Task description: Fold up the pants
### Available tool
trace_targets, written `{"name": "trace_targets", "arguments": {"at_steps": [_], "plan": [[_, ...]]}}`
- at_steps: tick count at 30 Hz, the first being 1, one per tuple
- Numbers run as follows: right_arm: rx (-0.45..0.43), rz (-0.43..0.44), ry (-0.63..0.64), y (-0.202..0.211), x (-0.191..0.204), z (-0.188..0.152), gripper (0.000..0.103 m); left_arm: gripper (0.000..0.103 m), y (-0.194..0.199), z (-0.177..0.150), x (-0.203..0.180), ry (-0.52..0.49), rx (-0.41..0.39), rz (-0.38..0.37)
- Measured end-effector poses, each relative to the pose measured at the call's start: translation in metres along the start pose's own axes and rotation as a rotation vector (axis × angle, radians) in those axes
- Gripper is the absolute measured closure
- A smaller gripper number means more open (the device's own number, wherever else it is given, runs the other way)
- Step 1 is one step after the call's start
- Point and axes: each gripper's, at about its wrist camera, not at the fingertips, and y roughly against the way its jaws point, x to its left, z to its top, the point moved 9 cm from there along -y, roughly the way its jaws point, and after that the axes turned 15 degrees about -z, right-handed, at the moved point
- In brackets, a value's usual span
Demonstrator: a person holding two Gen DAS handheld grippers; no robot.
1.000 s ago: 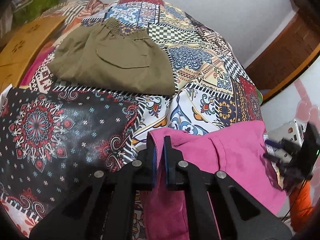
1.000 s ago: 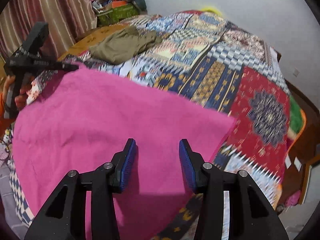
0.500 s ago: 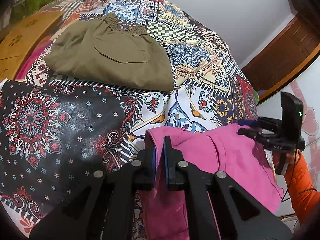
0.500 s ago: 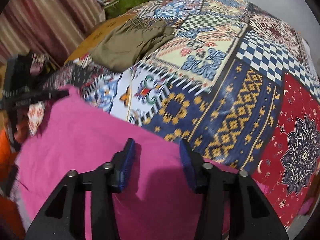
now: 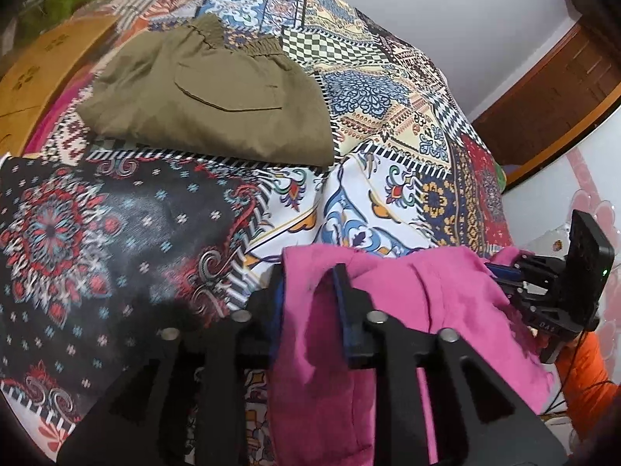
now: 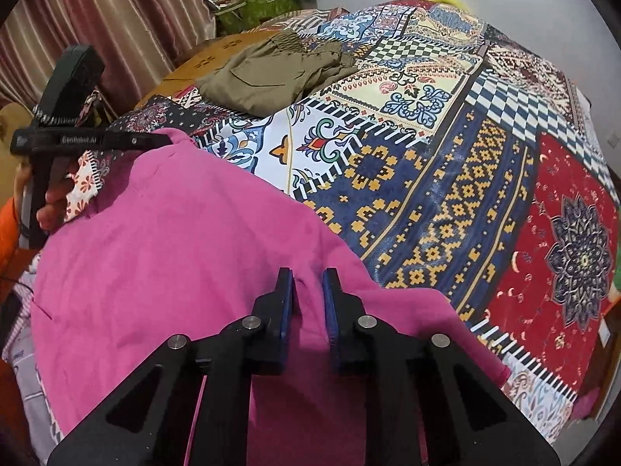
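Observation:
Pink pants [image 5: 427, 303] [image 6: 174, 252] lie bunched at the near edge of a patchwork bedspread [image 5: 368, 89]. My left gripper [image 5: 310, 295] holds its jaws slightly apart and opening, with a pink corner draped loosely between them. It shows in the right wrist view as a left gripper [image 6: 167, 140] at the cloth's far left corner. My right gripper [image 6: 308, 299] hangs over the pants' right edge. Its jaws are closing with a small ridge of pink cloth between them and a gap still showing. In the left wrist view the right gripper [image 5: 495, 272] sits at the far right.
Folded olive pants [image 5: 217, 116] [image 6: 271, 77] lie farther up the bed. A wooden board [image 5: 42, 66] and a striped curtain [image 6: 97, 19] stand at the left, with a clutter pile [image 6: 252, 0] behind. A hand [image 6: 54, 202] and an orange sleeve [image 5: 590, 400] show at the edges.
The left jaws were shut on the pink corner and have now parted. The right gripper dropped onto the pants' edge and its jaws narrowed.

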Motion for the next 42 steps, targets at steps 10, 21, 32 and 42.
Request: {"name": "trace_targets", "arguments": {"at_steps": [10, 21, 32, 42], "plan": [[-0.006, -0.058, -0.048, -0.017, -0.021, 0.010, 0.091, 0.091, -0.011, 0.007, 0.007, 0.051, -0.028, -0.043], [-0.074, -0.141, -0.052, -0.014, -0.027, 0.015, 0.098, 0.096, 0.019, 0.016, 0.013, 0.078, -0.144, 0.010], [-0.087, -0.227, -0.061, 0.015, -0.045, 0.006, 0.096, 0.092, 0.029, 0.011, 0.036, 0.098, -0.117, 0.116], [-0.049, -0.085, -0.068, 0.030, 0.001, -0.023, 0.087, 0.051, 0.066, 0.004, 0.006, -0.029, -0.176, 0.186]]}}
